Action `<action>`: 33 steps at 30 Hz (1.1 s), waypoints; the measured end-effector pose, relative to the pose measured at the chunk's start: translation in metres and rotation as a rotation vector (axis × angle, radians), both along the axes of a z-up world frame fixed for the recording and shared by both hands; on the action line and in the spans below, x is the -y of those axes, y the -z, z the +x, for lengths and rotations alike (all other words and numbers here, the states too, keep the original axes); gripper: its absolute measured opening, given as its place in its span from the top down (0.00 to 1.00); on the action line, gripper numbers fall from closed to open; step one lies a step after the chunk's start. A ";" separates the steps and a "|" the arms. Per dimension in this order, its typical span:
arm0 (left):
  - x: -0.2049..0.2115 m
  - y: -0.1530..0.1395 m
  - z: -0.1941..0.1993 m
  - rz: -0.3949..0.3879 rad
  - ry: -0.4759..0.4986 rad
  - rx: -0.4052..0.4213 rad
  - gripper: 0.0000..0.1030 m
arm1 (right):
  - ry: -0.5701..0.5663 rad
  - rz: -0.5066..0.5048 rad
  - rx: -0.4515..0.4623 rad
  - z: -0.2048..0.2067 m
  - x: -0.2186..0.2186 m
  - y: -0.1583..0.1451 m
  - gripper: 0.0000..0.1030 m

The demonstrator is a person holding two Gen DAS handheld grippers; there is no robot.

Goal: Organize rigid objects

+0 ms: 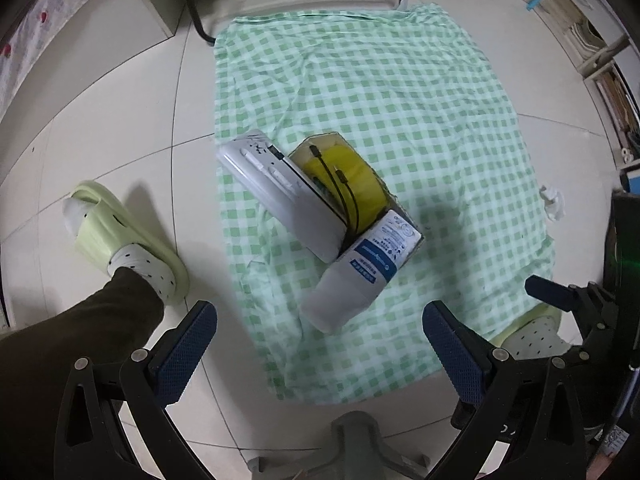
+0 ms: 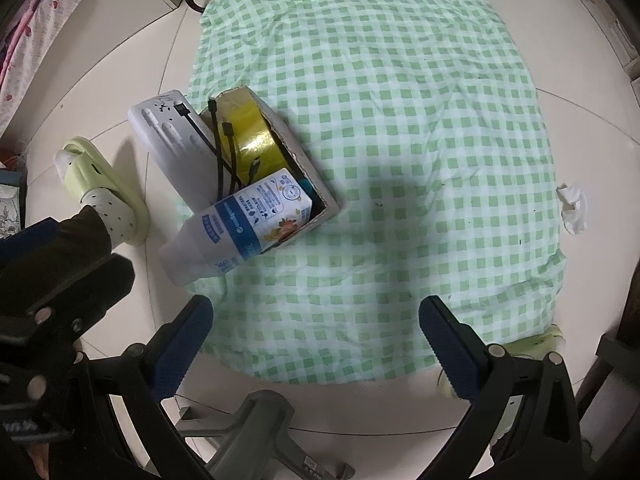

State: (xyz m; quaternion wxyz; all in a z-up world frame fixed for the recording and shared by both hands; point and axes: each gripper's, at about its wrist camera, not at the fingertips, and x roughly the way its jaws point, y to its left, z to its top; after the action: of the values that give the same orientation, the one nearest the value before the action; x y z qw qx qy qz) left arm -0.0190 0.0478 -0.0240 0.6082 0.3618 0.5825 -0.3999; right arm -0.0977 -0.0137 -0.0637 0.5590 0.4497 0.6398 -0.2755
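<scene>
A small cardboard box [image 1: 404, 254] [image 2: 308, 168] sits on a green checked cloth [image 1: 400, 92] [image 2: 400, 100] on the floor. In it stand a yellow tape roll [image 1: 360, 176] [image 2: 256, 132], a white power strip [image 1: 280, 196] [image 2: 172, 140], a black cable [image 1: 340, 184] [image 2: 220, 148] and a white bottle with a blue label [image 1: 360, 276] [image 2: 236, 224] that sticks out toward me. My left gripper [image 1: 320, 340] is open and empty, above the cloth's near edge. My right gripper [image 2: 316, 336] is open and empty too, right of the box.
The person's foot in a green slipper [image 1: 124, 236] [image 2: 104, 192] stands left of the cloth. A crumpled tissue [image 1: 554, 200] [image 2: 574, 208] lies at the right edge. A grey chair base [image 1: 352, 436] [image 2: 256, 424] is below. A black frame [image 1: 192, 4] and shelves [image 1: 596, 48] stand beyond.
</scene>
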 end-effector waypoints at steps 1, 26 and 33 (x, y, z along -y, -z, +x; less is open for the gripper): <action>0.000 -0.001 0.001 -0.002 -0.006 -0.005 0.00 | 0.001 0.001 0.000 0.000 0.000 0.000 0.00; -0.007 -0.013 0.008 -0.084 -0.029 -0.027 0.00 | 0.027 -0.022 -0.003 -0.002 0.004 -0.004 0.00; -0.008 -0.014 0.007 -0.095 -0.025 -0.039 0.00 | 0.029 -0.021 -0.003 -0.002 0.004 -0.003 0.00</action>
State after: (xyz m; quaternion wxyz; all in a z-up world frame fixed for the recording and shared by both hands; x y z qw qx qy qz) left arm -0.0118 0.0554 -0.0102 0.6183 0.3173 0.5789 -0.4264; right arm -0.0998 -0.0177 -0.0606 0.5588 0.4526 0.6311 -0.2909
